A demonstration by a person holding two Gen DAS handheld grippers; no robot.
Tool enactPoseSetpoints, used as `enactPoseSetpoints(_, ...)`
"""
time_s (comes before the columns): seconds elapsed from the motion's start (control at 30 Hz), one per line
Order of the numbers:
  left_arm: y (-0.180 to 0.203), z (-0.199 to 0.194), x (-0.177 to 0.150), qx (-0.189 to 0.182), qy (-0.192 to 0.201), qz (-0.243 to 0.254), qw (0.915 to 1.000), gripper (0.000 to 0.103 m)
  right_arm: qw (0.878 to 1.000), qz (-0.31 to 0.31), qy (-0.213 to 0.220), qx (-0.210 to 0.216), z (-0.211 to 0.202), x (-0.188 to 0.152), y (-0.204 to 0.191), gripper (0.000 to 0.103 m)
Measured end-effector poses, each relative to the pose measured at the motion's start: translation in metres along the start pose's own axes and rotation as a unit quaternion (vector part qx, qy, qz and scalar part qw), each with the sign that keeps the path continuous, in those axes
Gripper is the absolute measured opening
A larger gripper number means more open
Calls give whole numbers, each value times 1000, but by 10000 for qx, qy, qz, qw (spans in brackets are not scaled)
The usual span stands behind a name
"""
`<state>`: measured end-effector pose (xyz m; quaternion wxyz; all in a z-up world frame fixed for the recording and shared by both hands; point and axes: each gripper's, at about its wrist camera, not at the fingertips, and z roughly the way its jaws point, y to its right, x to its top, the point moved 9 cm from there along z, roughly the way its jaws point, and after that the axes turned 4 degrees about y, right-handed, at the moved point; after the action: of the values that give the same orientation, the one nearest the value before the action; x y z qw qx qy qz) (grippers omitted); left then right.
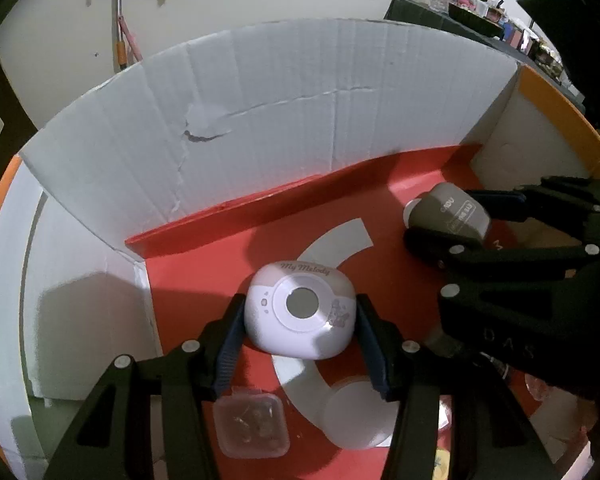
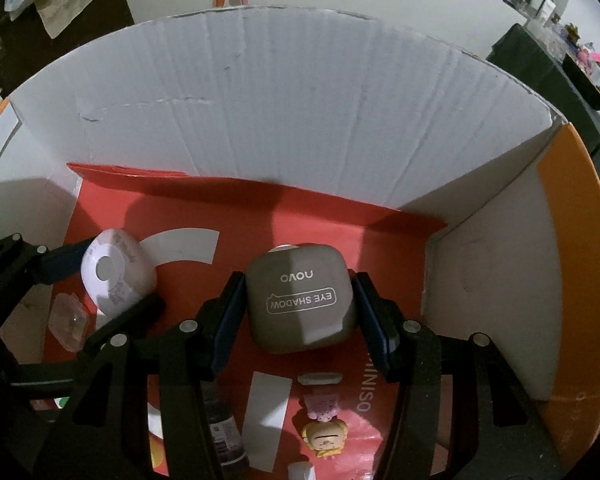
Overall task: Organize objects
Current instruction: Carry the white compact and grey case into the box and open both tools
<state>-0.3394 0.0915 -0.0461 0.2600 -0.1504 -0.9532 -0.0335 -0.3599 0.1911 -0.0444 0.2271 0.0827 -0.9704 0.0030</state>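
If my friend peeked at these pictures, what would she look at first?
Probably the white My Melody case, held between the left gripper fingers in the middle of the red box floor. Next, the grey-brown eye shadow case in the right gripper, nearer the orange-edged side wall.

Materials as I see them from my feeds:
- Cardboard wall: white corrugated board, matt, creased, with a torn patch.
- Red liner: smooth printed paper, low sheen.
- Pink case: glossy smooth plastic.
- Eye shadow case: taupe plastic, satin-matt.
- Clear box: transparent plastic.
- Finger pads: ribbed blue, look rubbery.
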Motion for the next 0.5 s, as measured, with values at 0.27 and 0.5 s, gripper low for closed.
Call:
enactPoseSetpoints(0.27, 5, -3, -2, 2, 15, -21, 10000, 56, 9999, -117, -4, -90, -5, -7, -1, 53)
enactPoseSetpoints(0.5, 4, 4, 7, 36, 19, -27, 10000, 61, 9999, -124, -3, -101, -11, -13, 0, 54)
